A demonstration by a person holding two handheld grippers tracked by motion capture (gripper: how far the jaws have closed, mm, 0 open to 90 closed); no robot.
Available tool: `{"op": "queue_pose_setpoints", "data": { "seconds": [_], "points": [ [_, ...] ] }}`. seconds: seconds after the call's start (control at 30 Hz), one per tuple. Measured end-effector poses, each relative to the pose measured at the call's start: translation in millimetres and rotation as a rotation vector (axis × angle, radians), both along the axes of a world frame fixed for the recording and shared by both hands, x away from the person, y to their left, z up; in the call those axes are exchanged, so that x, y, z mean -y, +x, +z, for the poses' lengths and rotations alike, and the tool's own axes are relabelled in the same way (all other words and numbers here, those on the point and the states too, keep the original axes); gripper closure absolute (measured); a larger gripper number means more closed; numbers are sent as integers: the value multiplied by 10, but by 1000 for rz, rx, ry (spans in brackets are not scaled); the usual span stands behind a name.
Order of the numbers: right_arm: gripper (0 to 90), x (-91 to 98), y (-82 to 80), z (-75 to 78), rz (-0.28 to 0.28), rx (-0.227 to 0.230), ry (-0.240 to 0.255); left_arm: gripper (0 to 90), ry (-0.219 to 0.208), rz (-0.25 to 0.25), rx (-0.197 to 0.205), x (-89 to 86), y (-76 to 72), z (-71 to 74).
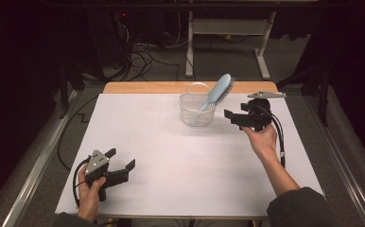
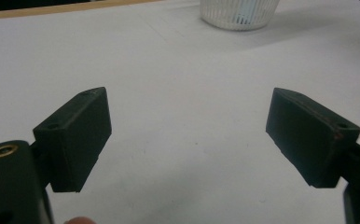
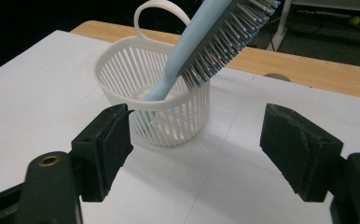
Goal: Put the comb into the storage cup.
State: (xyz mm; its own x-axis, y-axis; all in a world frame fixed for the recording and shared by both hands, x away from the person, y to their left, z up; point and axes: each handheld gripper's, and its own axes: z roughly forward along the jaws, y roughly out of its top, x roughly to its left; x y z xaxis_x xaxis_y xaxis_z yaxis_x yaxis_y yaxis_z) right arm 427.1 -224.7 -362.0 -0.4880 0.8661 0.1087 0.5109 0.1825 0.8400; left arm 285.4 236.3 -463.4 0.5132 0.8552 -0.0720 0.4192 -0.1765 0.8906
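One white table (image 1: 171, 165) bears a slotted basket (image 1: 197, 111) at its far middle; a light, stiff blue hairbrush (image 1: 217, 92) leans inside, handle down. Best gripped at its smooth back. Right gripper (image 1: 232, 116), just beside, gapes empty; left gripper (image 1: 121, 163) likewise.

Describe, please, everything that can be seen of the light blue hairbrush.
The hairbrush looks like light blue plastic, with a slim handle and a broad head set with grey bristles that have pale tips. It stands handle down inside the white slotted basket, leaning over the rim so that its head sticks out above, toward the right gripper. It touches the basket alone: the gripper's open jaws are beside the basket, apart from the brush. The basket stands on the white table, near the far edge.
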Motion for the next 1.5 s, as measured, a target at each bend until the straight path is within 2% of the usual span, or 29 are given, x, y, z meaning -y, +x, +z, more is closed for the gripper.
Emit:
{"op": "queue_pose_setpoints", "data": {
  "seconds": [0.33,0.8,1.5],
  "points": [
    [242,45,-83,3,3,19,5,150,3,1,0,-2,3,-5],
    [233,103,-155,-37,4,27,18,145,30,-5,2,-2,2,-7],
    [217,215,-350,-55,9,60,24,132,27,-14,1,-2,6,-7]
  ]
}}
